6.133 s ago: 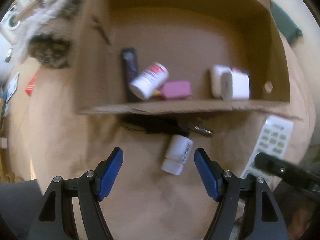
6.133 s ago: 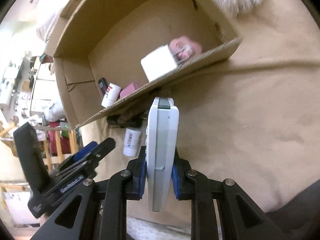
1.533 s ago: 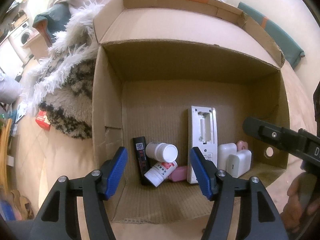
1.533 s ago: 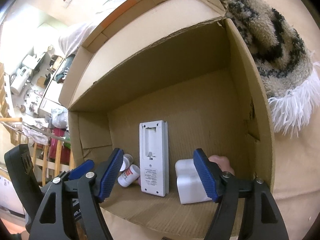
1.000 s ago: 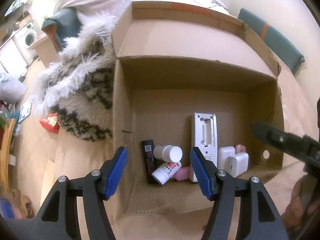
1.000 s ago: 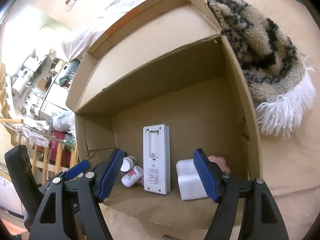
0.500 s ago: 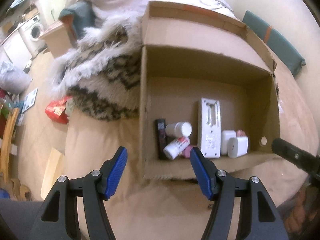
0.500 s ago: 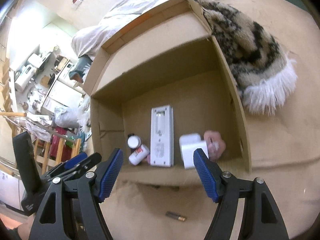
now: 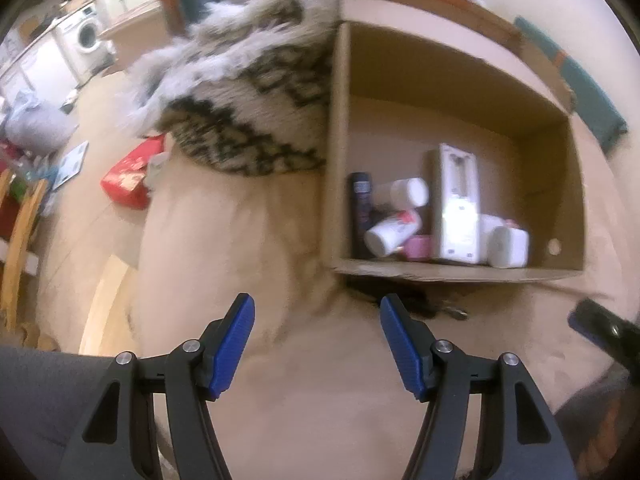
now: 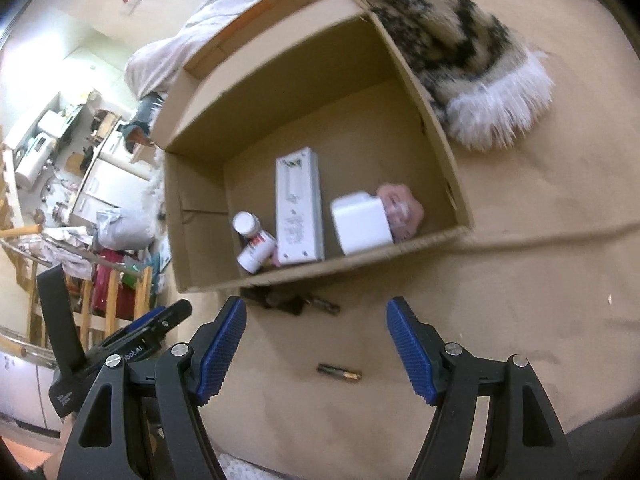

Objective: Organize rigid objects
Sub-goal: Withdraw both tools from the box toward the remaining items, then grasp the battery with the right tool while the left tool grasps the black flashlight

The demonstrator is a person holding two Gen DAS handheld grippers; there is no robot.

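Note:
A cardboard box lies on a tan bed cover. Inside it rest a white remote control back side up, two white pill bottles, a white charger block, a pink item and a black stick. A small battery lies on the cover in front of the box. My left gripper is open and empty, near the box's front left corner. My right gripper is open and empty, just above the battery.
A dark tangled object and a second small battery lie against the box's front wall. A furry black-and-white blanket lies beside the box. A red packet lies on the floor at left.
Both grippers have drawn back out of the box toward me, so the box now looks smaller and farther. The battery on the cover has come into the right wrist view.

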